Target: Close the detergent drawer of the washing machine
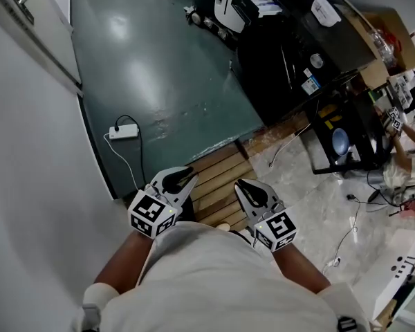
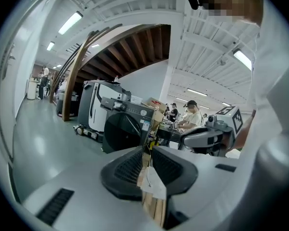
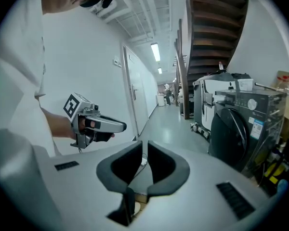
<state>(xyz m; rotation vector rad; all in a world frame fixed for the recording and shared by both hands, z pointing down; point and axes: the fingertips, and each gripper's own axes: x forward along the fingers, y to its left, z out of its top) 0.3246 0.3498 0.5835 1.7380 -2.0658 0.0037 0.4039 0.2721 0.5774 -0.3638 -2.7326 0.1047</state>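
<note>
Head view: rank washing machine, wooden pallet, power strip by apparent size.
1. washing machine: biggest, a dark block.
2. wooden pallet: smaller, but only partly in view and nearer the camera.
3. power strip: clearly smallest.

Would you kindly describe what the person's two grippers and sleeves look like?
The left gripper and the right gripper look alike: a pale grey body, two black curved jaws, and a white cube with black square markers at the back. The person wears a white short-sleeved shirt, leaving the forearms bare.
</note>
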